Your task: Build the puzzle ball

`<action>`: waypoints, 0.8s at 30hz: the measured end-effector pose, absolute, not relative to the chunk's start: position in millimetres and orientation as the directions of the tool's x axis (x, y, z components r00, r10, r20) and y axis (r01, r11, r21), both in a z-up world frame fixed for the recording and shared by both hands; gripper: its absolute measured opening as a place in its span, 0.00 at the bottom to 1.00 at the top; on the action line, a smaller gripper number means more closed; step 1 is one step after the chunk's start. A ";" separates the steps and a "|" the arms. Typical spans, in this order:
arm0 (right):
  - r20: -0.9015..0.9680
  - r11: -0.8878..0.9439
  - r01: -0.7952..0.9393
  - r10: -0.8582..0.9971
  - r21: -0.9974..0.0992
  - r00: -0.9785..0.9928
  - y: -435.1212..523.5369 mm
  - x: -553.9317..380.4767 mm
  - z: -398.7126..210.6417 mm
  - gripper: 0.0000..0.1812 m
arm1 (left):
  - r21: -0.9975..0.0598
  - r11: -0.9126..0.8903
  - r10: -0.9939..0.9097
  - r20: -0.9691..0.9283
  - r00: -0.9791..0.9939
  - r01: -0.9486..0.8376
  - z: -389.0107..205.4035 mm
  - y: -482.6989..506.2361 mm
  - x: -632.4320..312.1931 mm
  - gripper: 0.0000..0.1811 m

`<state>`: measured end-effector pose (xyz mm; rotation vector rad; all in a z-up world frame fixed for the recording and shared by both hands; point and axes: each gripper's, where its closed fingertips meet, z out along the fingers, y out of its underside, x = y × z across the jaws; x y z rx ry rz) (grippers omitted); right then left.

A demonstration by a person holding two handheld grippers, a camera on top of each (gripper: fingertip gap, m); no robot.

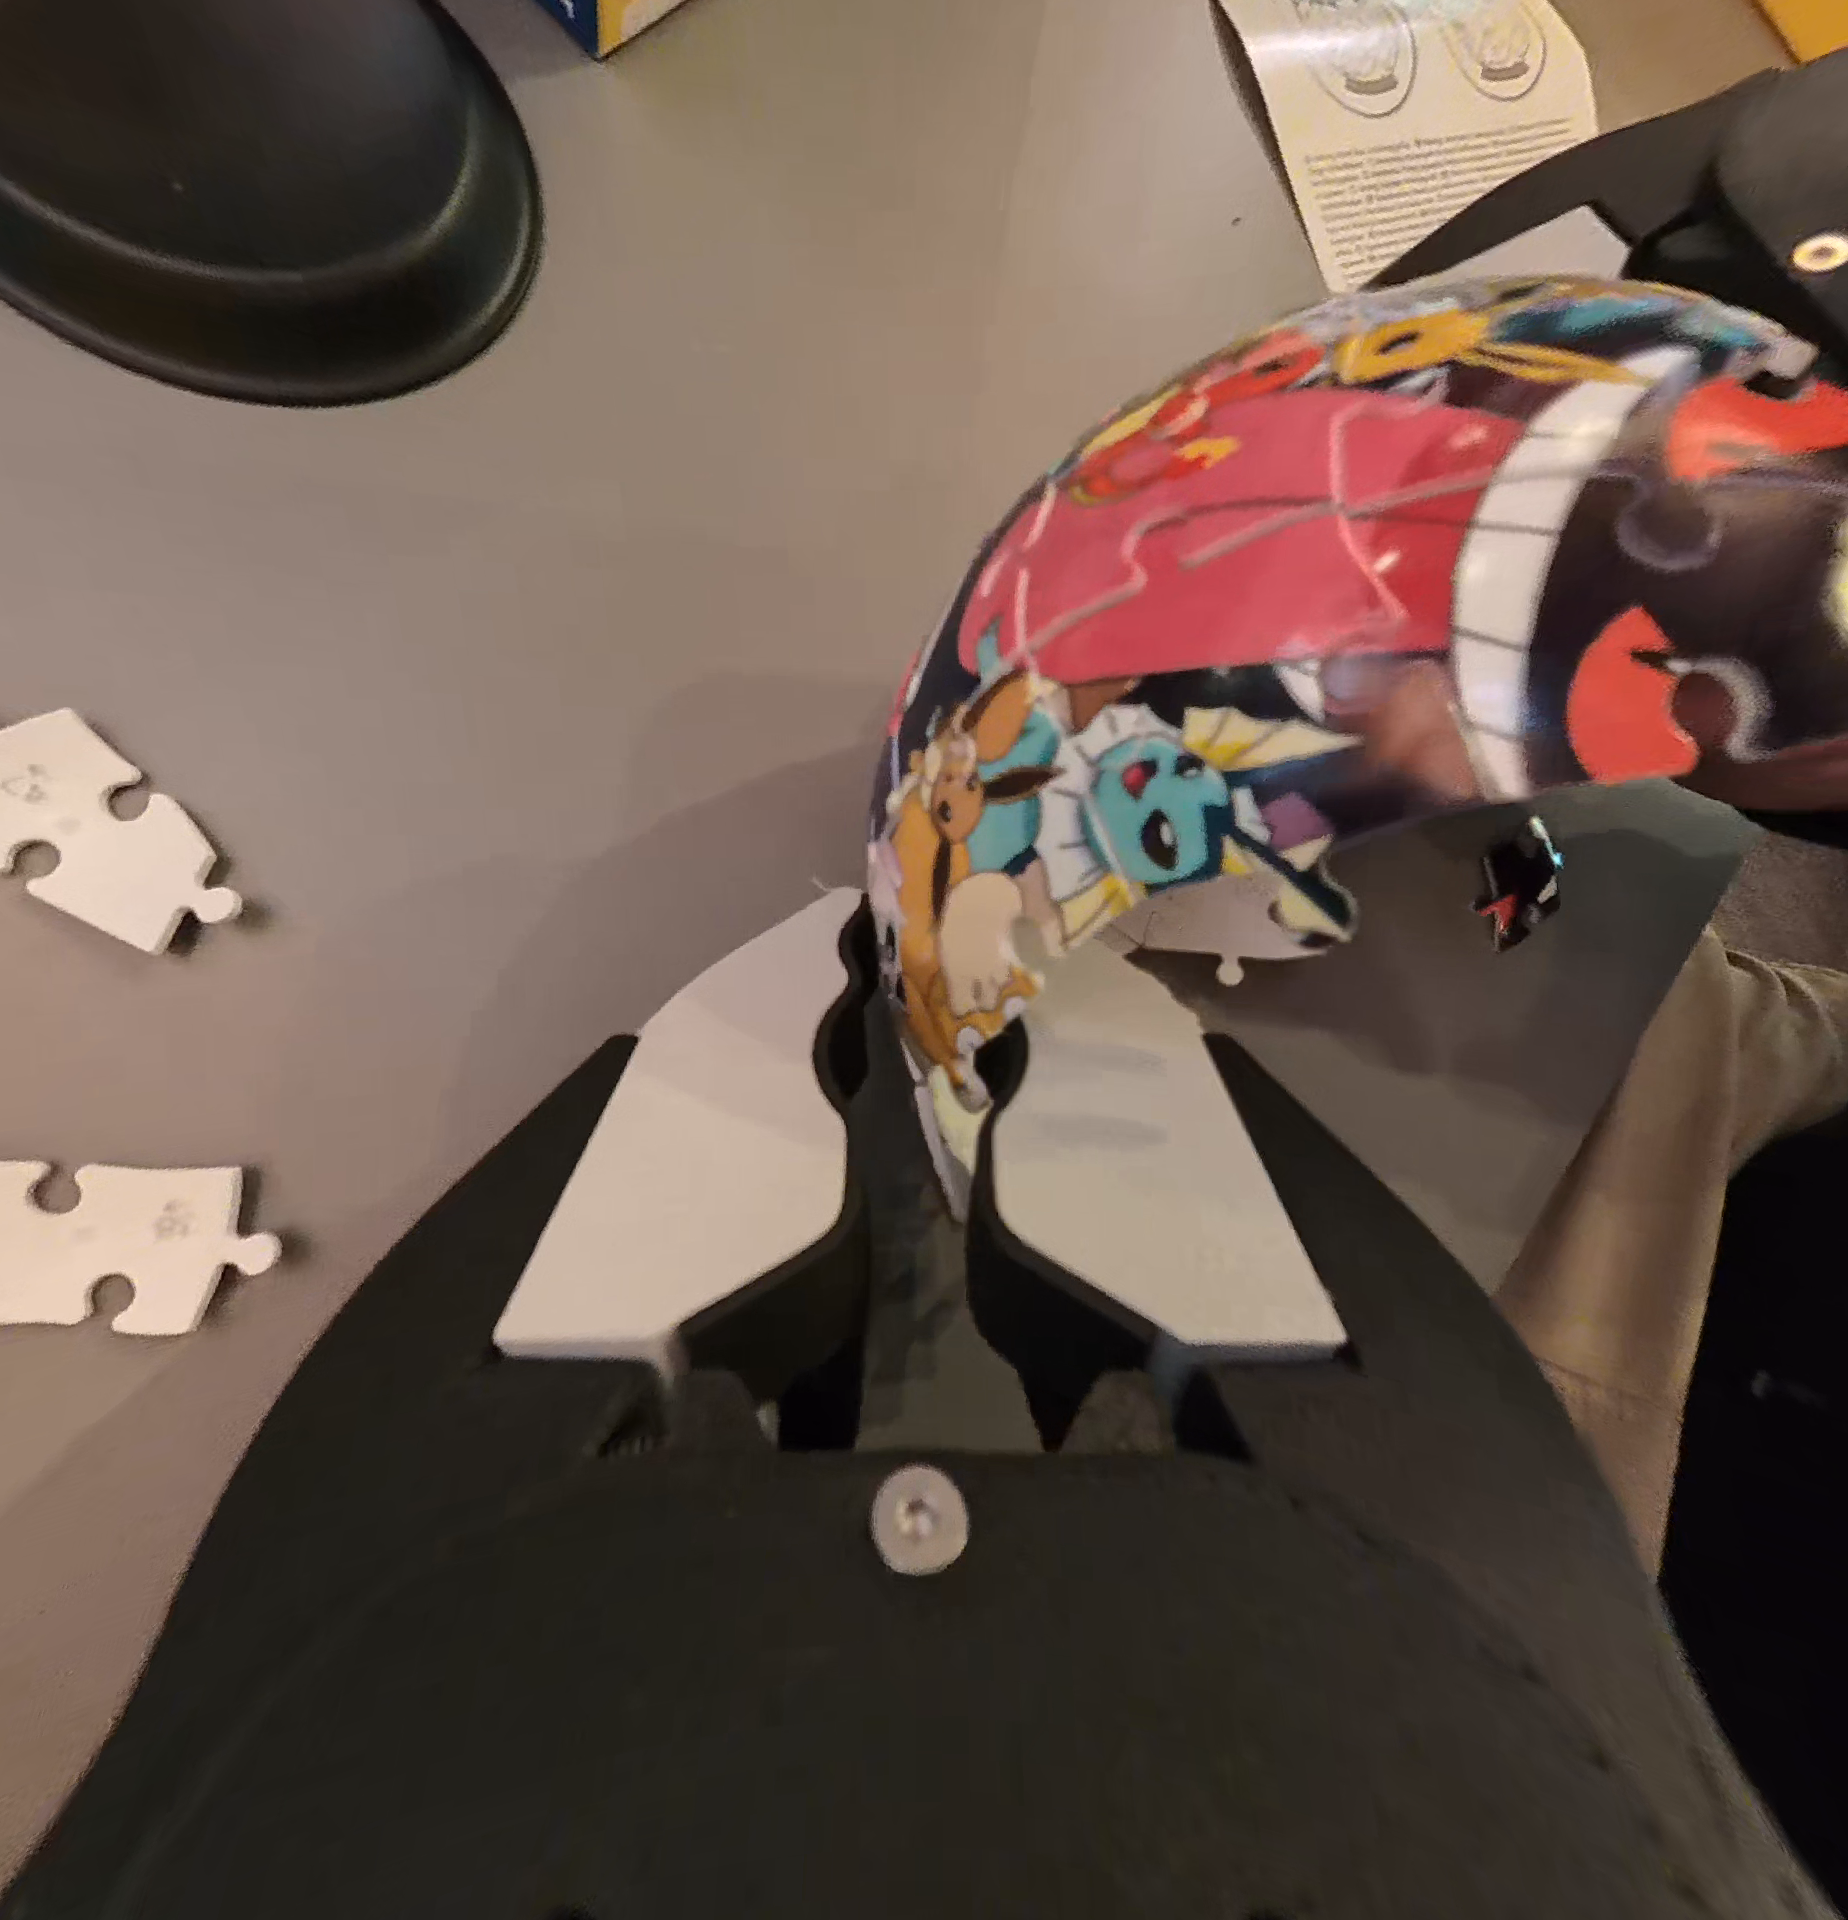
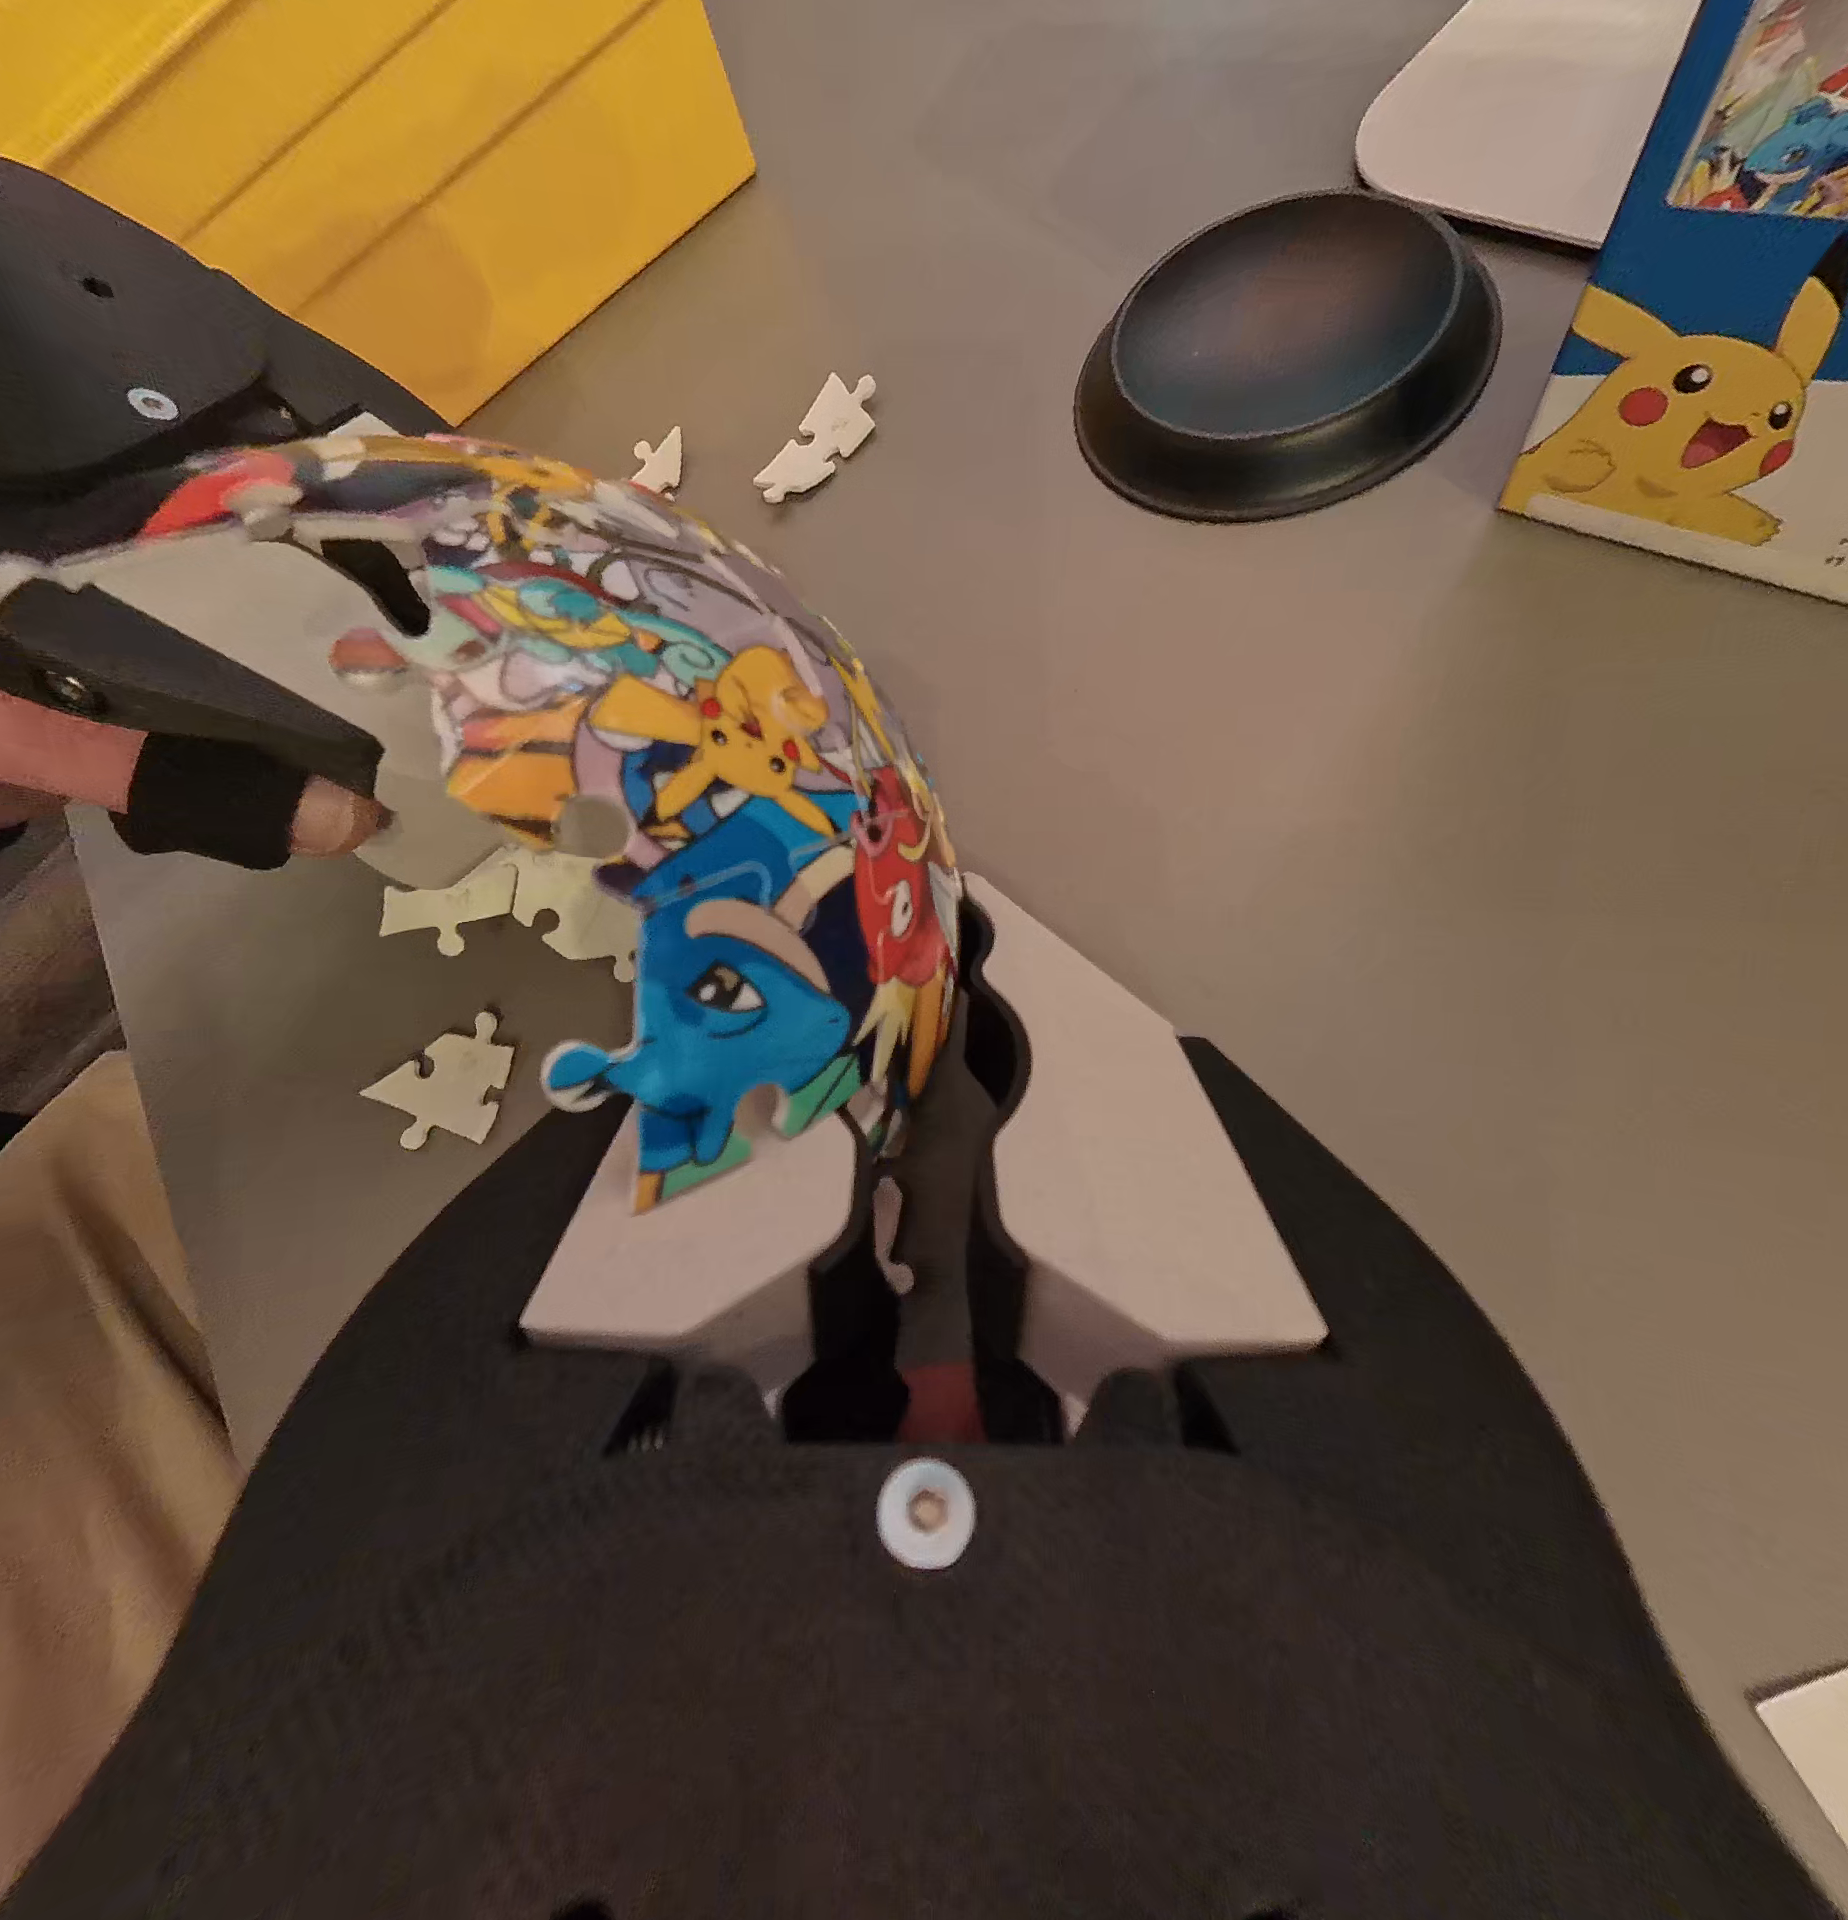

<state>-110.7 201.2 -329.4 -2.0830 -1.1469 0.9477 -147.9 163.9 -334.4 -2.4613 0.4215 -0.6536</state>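
Note:
The partly built puzzle ball (image 1: 1315, 582) is a curved shell of joined pieces with bright cartoon prints, held in the air between both grippers. My left gripper (image 1: 930, 1023) is shut on its lower left rim. My right gripper (image 2: 930, 1029) is shut on the shell's (image 2: 691, 748) opposite rim. Each gripper's black body also shows in the other's view, the right one (image 1: 1793, 166) behind the shell and the left one (image 2: 99, 343) at the far left. A gloved hand (image 2: 224, 800) holds the left gripper. The shell's white inside (image 2: 421, 831) faces the person.
Loose white pieces lie face down on the grey table (image 1: 691, 520), to the left (image 1: 89, 821) (image 1: 120, 1247) and under the shell (image 2: 447, 1081) (image 2: 816, 436). A black round stand (image 2: 1294, 353), a yellow bin (image 2: 380, 156), the puzzle box (image 2: 1730, 343) and an instruction sheet (image 1: 1419, 125) sit farther back.

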 end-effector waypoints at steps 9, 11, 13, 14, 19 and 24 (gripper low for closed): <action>-0.301 -0.455 0.454 0.878 -0.766 0.373 194.2 -113.2 -323.2 0.07 | -0.559 -0.828 -0.313 0.397 0.863 -0.043 -340.2 160.3 -151.7 0.02; -0.310 -0.462 0.458 0.876 -0.760 0.370 190.2 -111.9 -323.3 0.08 | -0.558 -0.829 -0.299 0.406 0.864 -0.025 -340.6 159.1 -152.1 0.02; -0.321 -0.474 0.468 0.872 -0.746 0.371 187.3 -110.0 -325.2 0.09 | -0.554 -0.833 -0.278 0.415 0.866 -0.002 -341.6 157.8 -152.8 0.02; -0.322 -0.475 0.471 0.871 -0.743 0.371 186.7 -109.2 -326.0 0.09 | -0.555 -0.832 -0.278 0.423 0.862 0.005 -341.0 157.1 -151.9 0.02; -0.318 -0.474 0.494 0.873 -0.729 0.369 181.5 -109.1 -331.1 0.08 | -0.546 -0.837 -0.262 0.471 0.842 0.044 -339.2 152.7 -146.6 0.02; -0.314 -0.474 0.478 0.871 -0.740 0.377 183.1 -109.9 -329.2 0.04 | -0.540 -0.837 -0.242 0.519 0.820 0.095 -338.1 149.7 -143.7 0.02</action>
